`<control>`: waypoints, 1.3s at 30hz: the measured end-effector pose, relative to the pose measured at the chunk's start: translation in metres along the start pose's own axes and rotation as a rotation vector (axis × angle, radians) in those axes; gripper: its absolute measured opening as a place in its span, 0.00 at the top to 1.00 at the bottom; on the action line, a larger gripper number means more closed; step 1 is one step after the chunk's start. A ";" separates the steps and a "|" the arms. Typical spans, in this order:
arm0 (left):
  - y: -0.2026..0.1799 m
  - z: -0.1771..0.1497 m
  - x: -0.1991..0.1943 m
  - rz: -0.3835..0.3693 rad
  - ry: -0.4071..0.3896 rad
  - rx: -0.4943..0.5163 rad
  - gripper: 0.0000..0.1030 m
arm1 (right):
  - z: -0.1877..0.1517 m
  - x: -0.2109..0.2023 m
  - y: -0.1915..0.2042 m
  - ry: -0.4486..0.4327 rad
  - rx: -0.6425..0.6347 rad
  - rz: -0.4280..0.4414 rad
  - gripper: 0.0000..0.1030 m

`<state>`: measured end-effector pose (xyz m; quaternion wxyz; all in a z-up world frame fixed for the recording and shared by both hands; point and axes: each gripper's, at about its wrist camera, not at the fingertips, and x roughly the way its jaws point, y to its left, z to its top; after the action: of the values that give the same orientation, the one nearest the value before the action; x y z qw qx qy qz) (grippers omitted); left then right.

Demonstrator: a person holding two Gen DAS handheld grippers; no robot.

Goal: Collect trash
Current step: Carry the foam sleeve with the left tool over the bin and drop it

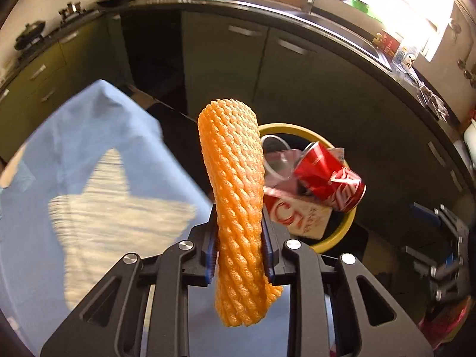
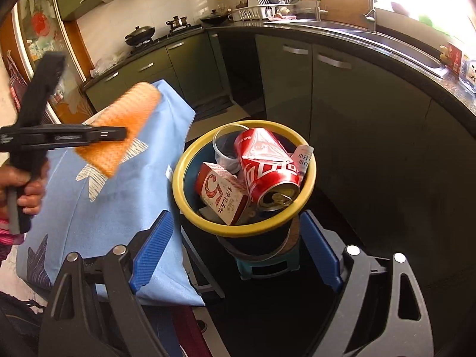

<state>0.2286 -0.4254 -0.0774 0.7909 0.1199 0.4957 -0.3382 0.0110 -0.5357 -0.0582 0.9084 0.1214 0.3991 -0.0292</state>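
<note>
An orange foam fruit net point(image 1: 235, 178) stands upright between the blue pads of my left gripper point(image 1: 239, 238), which is shut on its lower half. In the right wrist view the net point(image 2: 125, 125) hangs blurred over the blue cloth, held by the left gripper point(image 2: 98, 134) in a person's hand point(image 2: 26, 190). The yellow-rimmed bin point(image 2: 178, 175) holds a crushed red cola can point(image 2: 267, 166), a red-and-white carton point(image 2: 220, 193) and a clear cup point(image 2: 226, 145). My right gripper point(image 2: 238, 238) is open and empty, just short of the bin point(image 1: 336, 238).
A table under a light blue cloth point(image 2: 119, 208) lies left of the bin. The bin stands on a small green stool point(image 2: 267, 264). Dark green cabinets point(image 2: 342, 95) and a black counter with a sink point(image 2: 386, 41) curve around behind. The floor around the bin is dark.
</note>
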 end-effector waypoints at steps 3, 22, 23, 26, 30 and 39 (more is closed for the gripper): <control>-0.008 0.013 0.034 -0.044 0.080 -0.072 0.76 | -0.001 0.003 -0.002 0.005 -0.003 0.023 0.20; -0.054 0.031 0.081 -0.035 0.096 -0.057 0.33 | -0.016 0.004 -0.020 0.006 0.012 0.076 0.20; -0.053 0.032 0.082 -0.037 0.089 -0.055 0.31 | -0.016 0.003 -0.021 0.004 0.013 0.077 0.20; -0.051 0.036 0.079 -0.037 0.067 -0.044 0.27 | -0.017 0.002 -0.022 0.000 0.014 0.080 0.20; -0.047 0.036 0.073 -0.046 0.048 -0.045 0.27 | -0.017 0.002 -0.021 0.001 0.012 0.079 0.20; -0.021 -0.010 -0.003 -0.010 -0.136 -0.026 0.17 | -0.015 0.002 0.000 0.027 -0.053 0.082 0.20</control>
<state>0.2069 -0.4345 -0.0762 0.8225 0.0840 0.4457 -0.3432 0.0018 -0.5321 -0.0697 0.9062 0.1139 0.4068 0.0201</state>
